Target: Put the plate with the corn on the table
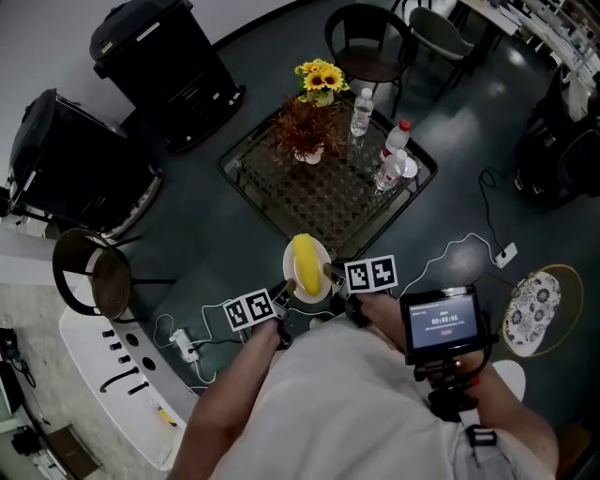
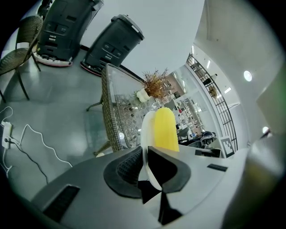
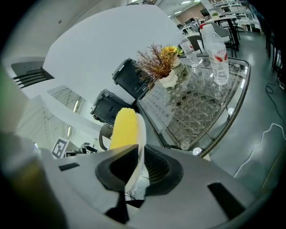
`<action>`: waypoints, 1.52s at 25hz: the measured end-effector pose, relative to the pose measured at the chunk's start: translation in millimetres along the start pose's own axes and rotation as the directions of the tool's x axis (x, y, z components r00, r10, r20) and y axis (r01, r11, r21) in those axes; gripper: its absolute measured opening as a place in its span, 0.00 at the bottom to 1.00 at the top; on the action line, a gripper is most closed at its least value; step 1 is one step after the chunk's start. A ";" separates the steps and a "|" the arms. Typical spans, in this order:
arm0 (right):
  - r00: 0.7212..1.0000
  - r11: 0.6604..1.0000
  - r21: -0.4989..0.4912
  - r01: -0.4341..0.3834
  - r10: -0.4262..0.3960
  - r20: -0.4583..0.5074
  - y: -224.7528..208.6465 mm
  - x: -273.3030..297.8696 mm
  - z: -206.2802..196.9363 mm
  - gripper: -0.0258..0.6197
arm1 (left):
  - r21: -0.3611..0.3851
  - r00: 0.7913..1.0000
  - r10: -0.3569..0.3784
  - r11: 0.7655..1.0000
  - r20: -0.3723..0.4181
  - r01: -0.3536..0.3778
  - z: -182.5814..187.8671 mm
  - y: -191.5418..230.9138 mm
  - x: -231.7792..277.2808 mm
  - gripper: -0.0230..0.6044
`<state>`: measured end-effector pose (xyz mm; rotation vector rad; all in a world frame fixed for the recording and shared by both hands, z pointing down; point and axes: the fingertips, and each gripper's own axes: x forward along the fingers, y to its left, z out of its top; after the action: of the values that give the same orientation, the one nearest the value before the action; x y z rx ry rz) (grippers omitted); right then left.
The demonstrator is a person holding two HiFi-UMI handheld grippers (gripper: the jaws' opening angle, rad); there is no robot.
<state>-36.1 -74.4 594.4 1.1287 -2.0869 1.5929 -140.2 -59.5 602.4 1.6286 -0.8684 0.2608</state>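
Plate with corn, just off the table's near edge; left gripper and right gripper each clamp opposite rims. Likely rigid, light, breakable; the corn could roll.

A dark grey floor meets a white wall. A glass-topped wicker desk stands mid-room, with a black bin and a second bin by the wall. A dark chair stands just beyond the desk, a wicker chair to its left, and white cables trail over the floor
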 end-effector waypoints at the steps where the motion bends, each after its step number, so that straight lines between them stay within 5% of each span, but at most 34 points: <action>1: 1.000 1.000 -0.002 -0.003 0.003 -0.001 -2.9 1.9 3.4 0.12 | 0.002 1.000 0.005 1.000 -0.002 -0.005 2.4 0.5 3.8 0.10; 10: 1.000 1.000 -0.014 -0.027 0.027 -0.017 -31.8 16.3 35.7 0.12 | 0.027 0.999 0.032 0.999 -0.015 -0.031 29.3 -1.4 40.9 0.10; 38: 0.988 0.998 -0.026 -0.062 0.058 -0.145 -98.6 81.6 91.0 0.12 | -0.085 0.997 0.081 0.993 -0.019 -0.082 70.5 34.3 122.4 0.10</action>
<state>2.2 -198.8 682.1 0.9201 -2.0618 1.6132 -98.1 -172.5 683.5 1.5118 -0.9237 0.2887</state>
